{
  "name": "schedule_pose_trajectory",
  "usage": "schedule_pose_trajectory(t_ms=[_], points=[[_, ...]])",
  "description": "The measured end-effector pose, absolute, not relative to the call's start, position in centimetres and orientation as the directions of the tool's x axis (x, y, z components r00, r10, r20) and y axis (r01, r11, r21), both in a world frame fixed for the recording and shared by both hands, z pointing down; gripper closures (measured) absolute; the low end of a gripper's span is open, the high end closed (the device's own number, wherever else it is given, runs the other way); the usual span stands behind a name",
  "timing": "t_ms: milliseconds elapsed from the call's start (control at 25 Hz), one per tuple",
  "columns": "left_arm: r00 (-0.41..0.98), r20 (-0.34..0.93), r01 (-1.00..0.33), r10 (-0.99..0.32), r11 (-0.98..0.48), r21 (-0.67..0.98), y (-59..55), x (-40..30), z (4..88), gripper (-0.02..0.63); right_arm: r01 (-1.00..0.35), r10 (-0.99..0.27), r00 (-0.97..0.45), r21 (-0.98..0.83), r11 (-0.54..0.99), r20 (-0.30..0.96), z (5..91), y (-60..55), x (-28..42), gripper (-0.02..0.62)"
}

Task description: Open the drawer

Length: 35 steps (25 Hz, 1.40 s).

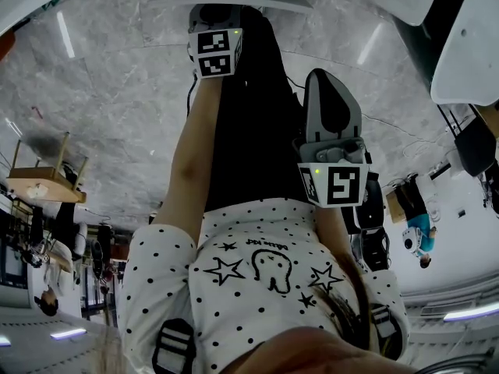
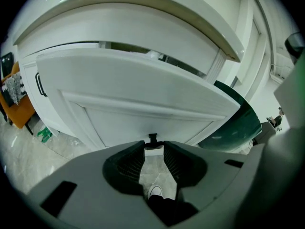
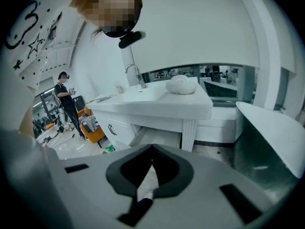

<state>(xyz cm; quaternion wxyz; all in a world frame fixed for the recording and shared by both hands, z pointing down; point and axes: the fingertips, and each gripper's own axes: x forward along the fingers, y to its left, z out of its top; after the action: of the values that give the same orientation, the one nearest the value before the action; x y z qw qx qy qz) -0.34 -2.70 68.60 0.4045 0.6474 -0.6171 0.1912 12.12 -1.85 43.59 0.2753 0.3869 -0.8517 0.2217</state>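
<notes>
A white drawer (image 2: 143, 94) stands pulled out from under the white vanity top (image 2: 143, 13), with a dark gap showing behind its upper edge. In the left gripper view its small black handle (image 2: 152, 138) lies between the tips of my left gripper (image 2: 153, 148), whose pads touch both ends of the handle. In the head view the left gripper (image 1: 217, 18) reaches up to the cabinet at the top edge. My right gripper (image 1: 327, 84) hangs back beside the person's leg. In the right gripper view the right gripper (image 3: 152, 151) has its jaws together with nothing in them, and the open drawer (image 3: 159, 137) shows beneath the sink counter.
A dark green bin (image 2: 238, 123) stands right of the drawer. At the left is a cabinet door with a black pull (image 2: 39, 84). A faucet (image 3: 136, 73) and a white bundle (image 3: 181, 85) sit on the counter. A person (image 3: 64, 94) stands far left by orange chairs (image 3: 93, 130).
</notes>
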Motion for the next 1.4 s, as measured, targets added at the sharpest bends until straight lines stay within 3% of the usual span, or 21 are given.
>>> schedule_pose_trajectory(t_ms=[400, 480, 640, 1400], points=[[0.15, 0.737, -0.951, -0.659, 0.109, 0.29, -2.1, -1.1, 66.9, 0.493, -0.768, -0.523, -0.559, -0.165, 0.618, 0.644, 43.6, -2.1, 12.1, 0.581], [0.139, 0.723, -0.953, -0.677, 0.107, 0.283, -1.8, -1.4, 66.1, 0.603, -0.765, -0.519, -0.562, -0.166, 0.623, 0.644, 43.6, -2.0, 11.8, 0.581], [0.147, 0.704, -0.967, -0.695, 0.049, 0.251, -1.5, -1.4, 64.8, 0.603, -0.756, -0.512, -0.571, -0.17, 0.632, 0.641, 43.6, -1.9, 11.2, 0.581], [0.126, 0.706, -0.97, -0.697, 0.064, 0.236, -2.1, -1.0, 60.3, 0.603, -0.763, -0.556, -0.582, -0.164, 0.625, 0.593, 40.6, -4.1, 11.6, 0.581]])
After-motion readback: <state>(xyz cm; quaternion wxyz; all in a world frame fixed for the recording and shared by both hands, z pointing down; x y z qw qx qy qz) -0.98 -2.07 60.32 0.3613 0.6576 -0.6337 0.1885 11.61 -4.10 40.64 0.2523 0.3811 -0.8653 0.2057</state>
